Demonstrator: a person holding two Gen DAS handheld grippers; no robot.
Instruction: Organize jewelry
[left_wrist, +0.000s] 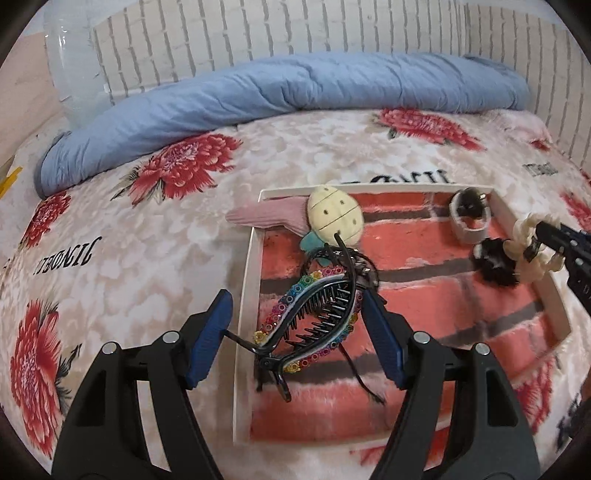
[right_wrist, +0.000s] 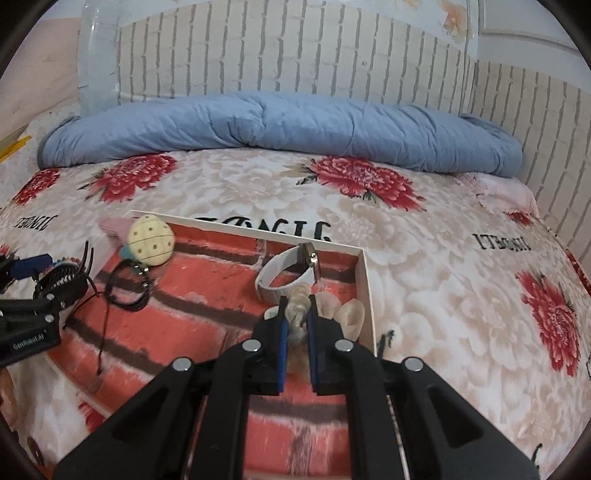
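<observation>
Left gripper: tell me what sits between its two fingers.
In the left wrist view, the rainbow-beaded hair clip lies between the open left gripper fingers, over the left rim of the tray, untouched.

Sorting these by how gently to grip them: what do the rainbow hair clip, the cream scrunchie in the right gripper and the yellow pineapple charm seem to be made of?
Rainbow hair clip: hard glossy black plastic teeth, its back lined with small coloured beads or rhinestones.
Cream scrunchie: looks like a soft, slightly translucent ruffled or coiled loop, fabric or plastic, unclear; held in the right gripper.
Pineapple charm: matte, stitched plush or padded fabric.
</observation>
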